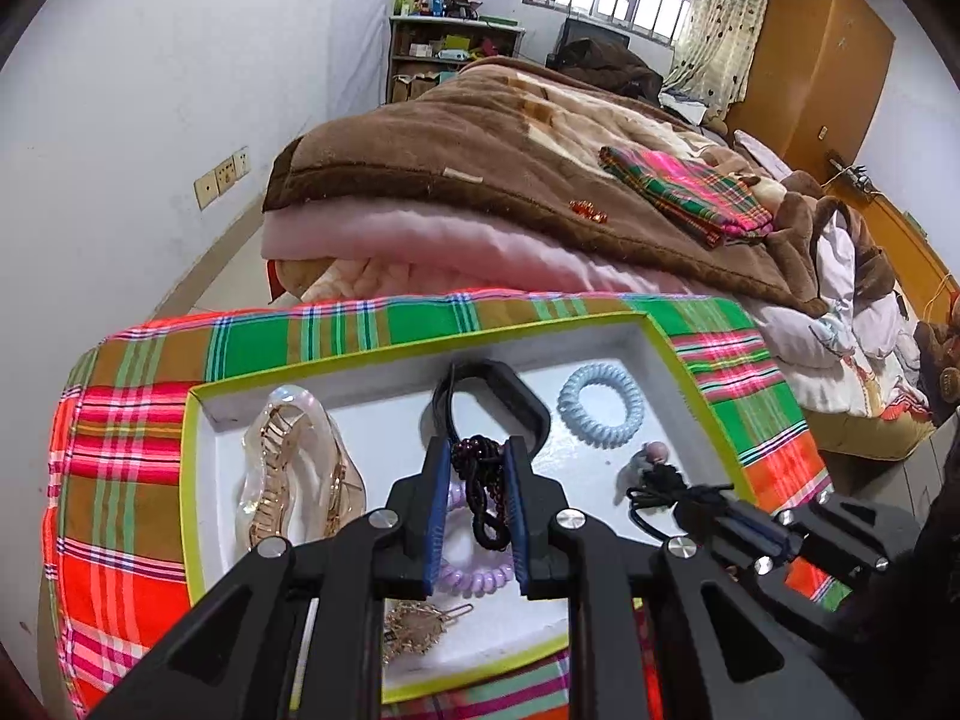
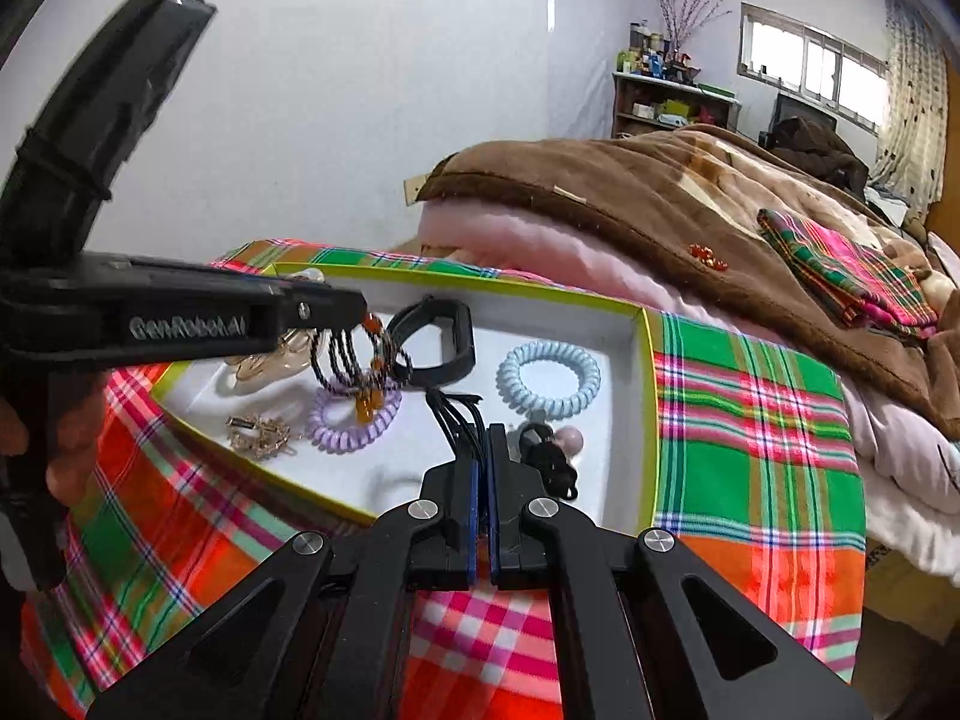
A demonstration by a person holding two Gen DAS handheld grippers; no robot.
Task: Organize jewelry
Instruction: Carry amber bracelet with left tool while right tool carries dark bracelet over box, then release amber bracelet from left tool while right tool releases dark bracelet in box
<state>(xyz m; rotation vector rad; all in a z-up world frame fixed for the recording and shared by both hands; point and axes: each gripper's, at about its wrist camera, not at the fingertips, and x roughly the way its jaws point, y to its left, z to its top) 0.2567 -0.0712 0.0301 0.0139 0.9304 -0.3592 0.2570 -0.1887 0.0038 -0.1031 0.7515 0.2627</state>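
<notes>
The left tongs (image 1: 477,471) grip a dark beaded bracelet (image 1: 480,492) between their blue pads, its loops hanging just above the tray (image 1: 636,330); from the right wrist camera the same bracelet (image 2: 354,360) dangles from the tong tips with a few amber beads low on it, over the lilac coil tie (image 2: 351,417). The right tongs (image 2: 483,438) are closed on a bundle of thin black cords (image 2: 459,414), the pads almost meeting, held low over the tray's near half. The tray is a shallow white box with a yellow-green rim (image 2: 645,360), and it sits on a bright plaid cloth (image 2: 750,420) covering the bench. Inside it, a clear hair claw (image 1: 288,468) with gold teeth lies at the left, a black strap loop (image 1: 516,396) rests near the far wall, and a pale blue coil tie (image 1: 600,405) lies toward the right corner. A gold clip (image 2: 261,429) lies near the front edge beside the lilac tie, and a black tie with a pink bead (image 2: 567,441) sits just right of the right tongs. Beyond the bench a bed is heaped with a brown blanket (image 1: 480,150) over pink bedding, with a folded plaid cloth (image 1: 690,192) and a small red ornament (image 1: 588,211) on top.
</notes>
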